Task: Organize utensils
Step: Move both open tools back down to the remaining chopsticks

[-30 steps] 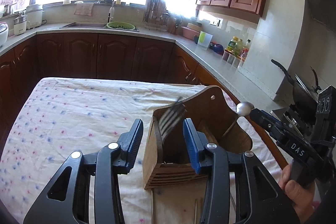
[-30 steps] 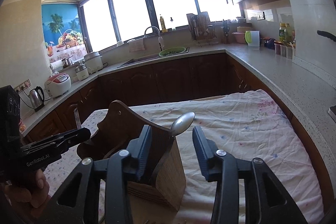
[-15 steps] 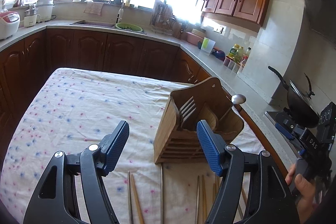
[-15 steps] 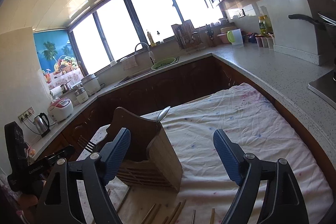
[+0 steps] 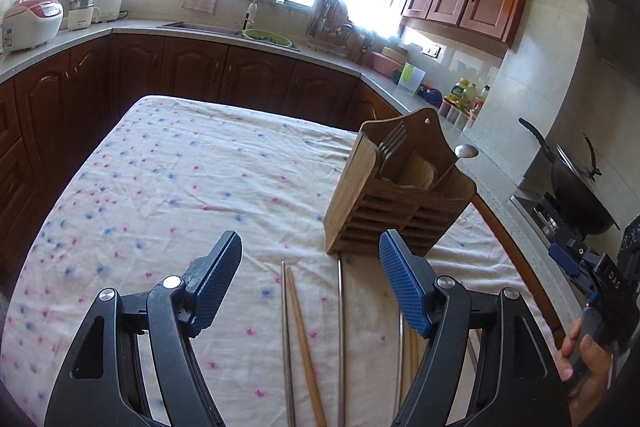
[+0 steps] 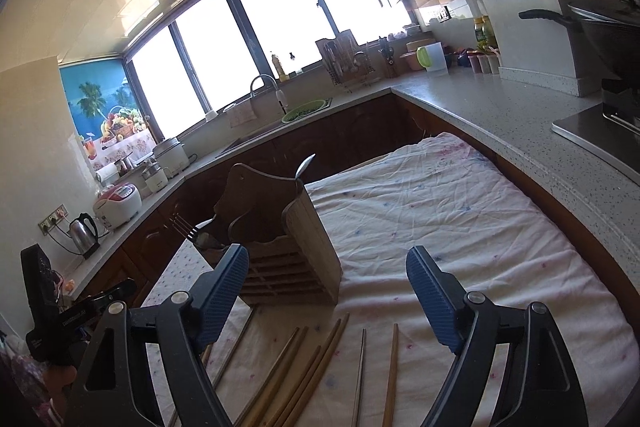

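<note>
floral tablecloth (image 5: 168,187), wooden caddy (image 5: 400,203), loose chopsticks (image 6: 304,367)

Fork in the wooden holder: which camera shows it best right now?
The left wrist view. There the fork stands tines-up in the wooden holder, lit and sharp. In the right wrist view its tines poke out beside the holder's shadowed left side, dark and small.
</note>
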`<state>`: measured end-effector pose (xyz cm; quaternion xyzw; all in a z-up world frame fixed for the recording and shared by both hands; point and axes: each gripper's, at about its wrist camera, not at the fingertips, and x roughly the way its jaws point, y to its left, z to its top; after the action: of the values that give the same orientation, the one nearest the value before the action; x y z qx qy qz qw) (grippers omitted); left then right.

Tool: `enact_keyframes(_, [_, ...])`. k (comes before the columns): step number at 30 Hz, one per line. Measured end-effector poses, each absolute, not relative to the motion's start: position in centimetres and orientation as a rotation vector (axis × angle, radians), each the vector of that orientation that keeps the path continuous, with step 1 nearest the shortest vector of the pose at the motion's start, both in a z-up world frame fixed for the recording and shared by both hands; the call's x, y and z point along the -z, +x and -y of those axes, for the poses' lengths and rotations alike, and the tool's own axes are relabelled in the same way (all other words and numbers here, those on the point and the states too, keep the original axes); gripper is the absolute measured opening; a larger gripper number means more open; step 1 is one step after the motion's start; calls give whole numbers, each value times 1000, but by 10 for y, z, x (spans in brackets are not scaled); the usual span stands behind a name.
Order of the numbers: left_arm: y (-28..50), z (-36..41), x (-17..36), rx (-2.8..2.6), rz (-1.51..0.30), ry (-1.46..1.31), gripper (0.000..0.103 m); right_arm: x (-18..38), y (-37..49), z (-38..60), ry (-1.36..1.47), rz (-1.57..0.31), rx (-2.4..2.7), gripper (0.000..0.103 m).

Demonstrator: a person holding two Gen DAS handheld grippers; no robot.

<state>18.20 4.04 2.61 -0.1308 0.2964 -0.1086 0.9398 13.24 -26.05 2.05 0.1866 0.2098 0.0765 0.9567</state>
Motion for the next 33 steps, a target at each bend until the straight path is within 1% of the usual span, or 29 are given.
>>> enact_keyframes(13, [167,-44,9,174,-700,-219,73,8,94,240,292,-490,-111,83])
enact_keyframes(24, [174,-21,17,218,-752,-175,73,30,101,237,270,-576,-91,82])
enact_keyframes(25, [176,-18,17,222,-758,-168,73,32,102,236,265,-585,-89,80])
enact_keyframes(26, [178,-14,19,227,-765,-159,73,34,104,236,262,-592,-89,75])
enact_keyframes(27, [181,-10,20,232,-774,-149,72,36,106,235,259,-602,-93,73])
enact_keyframes(29, [189,0,23,238,-799,-127,66,38,111,234,258,-624,-99,61])
enact_keyframes(30, [194,5,25,242,-815,-116,60,40,114,234,257,-636,-104,59])
enact_keyframes(31, [199,10,28,247,-830,-104,54,41,118,233,256,-649,-108,52])
enact_keyframes(32, [204,15,30,251,-845,-93,50,43,121,232,254,-662,-112,47])
enact_keyframes(33, [210,20,32,257,-860,-81,44,45,125,231,252,-676,-115,45])
